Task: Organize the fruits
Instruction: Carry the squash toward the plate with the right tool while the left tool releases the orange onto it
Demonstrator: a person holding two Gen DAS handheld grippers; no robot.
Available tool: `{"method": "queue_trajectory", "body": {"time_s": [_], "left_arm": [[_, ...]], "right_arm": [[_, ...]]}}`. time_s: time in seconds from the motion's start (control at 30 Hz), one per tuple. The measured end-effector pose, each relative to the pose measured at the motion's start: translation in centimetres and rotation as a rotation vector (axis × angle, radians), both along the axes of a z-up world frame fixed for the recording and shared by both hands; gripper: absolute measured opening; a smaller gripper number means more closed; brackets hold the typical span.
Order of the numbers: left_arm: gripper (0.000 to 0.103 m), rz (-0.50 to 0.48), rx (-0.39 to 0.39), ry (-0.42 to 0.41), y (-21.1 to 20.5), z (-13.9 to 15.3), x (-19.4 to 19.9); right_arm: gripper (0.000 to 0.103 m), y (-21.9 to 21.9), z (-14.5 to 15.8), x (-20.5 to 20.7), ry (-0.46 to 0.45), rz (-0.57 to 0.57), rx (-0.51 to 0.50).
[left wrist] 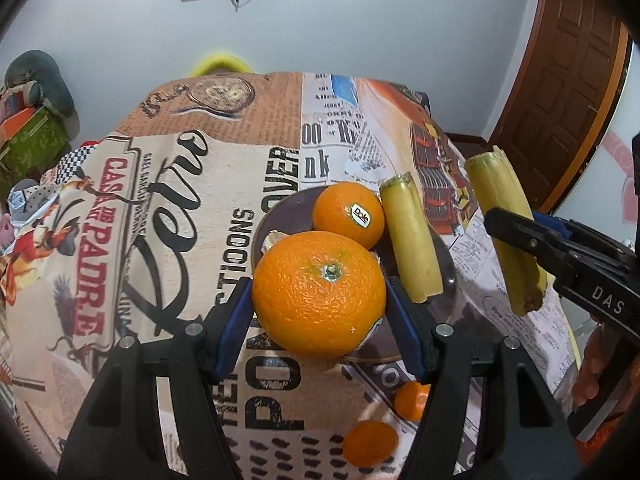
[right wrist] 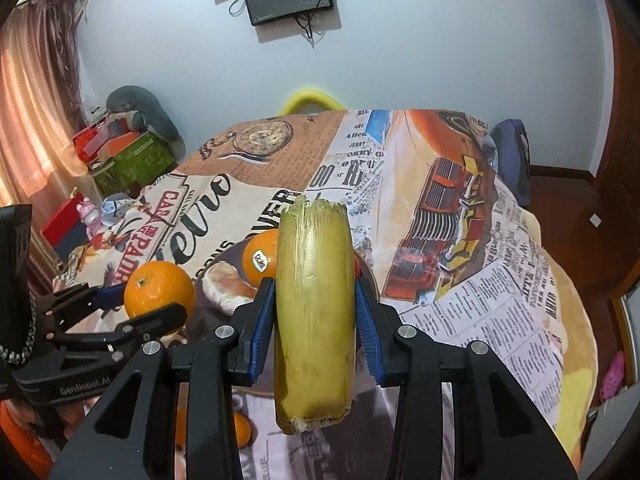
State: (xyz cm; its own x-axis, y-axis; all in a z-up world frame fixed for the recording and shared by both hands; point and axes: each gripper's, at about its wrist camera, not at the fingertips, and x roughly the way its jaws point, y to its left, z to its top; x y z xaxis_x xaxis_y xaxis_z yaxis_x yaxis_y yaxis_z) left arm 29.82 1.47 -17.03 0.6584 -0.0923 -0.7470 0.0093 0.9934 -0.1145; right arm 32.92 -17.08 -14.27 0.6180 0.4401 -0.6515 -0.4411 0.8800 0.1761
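Now both grippers hold fruit above the table (left wrist: 192, 208), which is covered with a printed cloth. The left gripper (left wrist: 319, 304) is closed on a big orange (left wrist: 319, 292); its blue pads (left wrist: 240, 320) press the orange on both sides, and the stem end faces the camera. The orange hangs over the near edge of a dark plate (left wrist: 280, 216) that stands in the middle of the table.

On the plate lie a smaller orange (left wrist: 348, 216) with a Dole sticker, a yellow-green cane piece (left wrist: 410, 240) just to its right, and a pale peeled fruit (right wrist: 224, 284) at the left side, partly hidden.

The right gripper (right wrist: 315, 316) is clamped on a second cane piece (right wrist: 314, 312), which stands almost upright between the blue pads (right wrist: 260, 320). Its far end is rough and broken, its near end is cut flat. In the left wrist view this piece (left wrist: 504, 232) is in the air to the right of the plate, apart from it.

Two small oranges lie on the cloth near the front edge: one (left wrist: 370, 442) further left, one (left wrist: 414, 400) partly behind a gripper finger
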Motion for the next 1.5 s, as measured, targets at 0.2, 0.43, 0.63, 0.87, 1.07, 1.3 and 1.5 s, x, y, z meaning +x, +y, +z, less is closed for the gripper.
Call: {"method": "queue_trajectory", "body": {"time_s": [0.2, 0.43, 0.63, 0.87, 1.07, 1.3, 1.5], "left_arm": [[0.064, -0.010, 0.013, 0.026, 0.0, -1.4, 1.6], [0.065, -0.015, 0.000, 0.051, 0.5, -2.2, 2.5], [0.065, -0.034, 0.002, 0.056, 0.5, -2.2, 2.7], [0.065, -0.051, -0.013, 0.064, 1.0, -2.3, 2.8], [0.066, -0.039, -0.020, 0.008, 1.2, -0.7, 2.0], [0.066, 0.023, 0.008, -0.043, 2.9, 0.7, 0.8], [0.066, 0.045, -0.002, -0.040, 3.9, 0.5, 0.5]], "right_arm": [[0.036, 0.9, -1.4, 1.0, 0.040, 0.025, 0.012], [0.036, 2.6, -1.7, 1.1, 0.051, 0.069, 0.035], [0.036, 3.7, -2.0, 1.6, 0.064, 0.080, 0.030], [0.036, 3.8, -1.8, 1.6, 0.056, 0.083, 0.022], [0.036, 4.0, -1.5, 1.7, 0.052, 0.088, 0.020], [0.036, 4.8, -2.3, 1.8, 0.077, 0.105, 0.022], [0.037, 5.1, -2.9, 2.2, 0.082, 0.096, -0.002]]}}
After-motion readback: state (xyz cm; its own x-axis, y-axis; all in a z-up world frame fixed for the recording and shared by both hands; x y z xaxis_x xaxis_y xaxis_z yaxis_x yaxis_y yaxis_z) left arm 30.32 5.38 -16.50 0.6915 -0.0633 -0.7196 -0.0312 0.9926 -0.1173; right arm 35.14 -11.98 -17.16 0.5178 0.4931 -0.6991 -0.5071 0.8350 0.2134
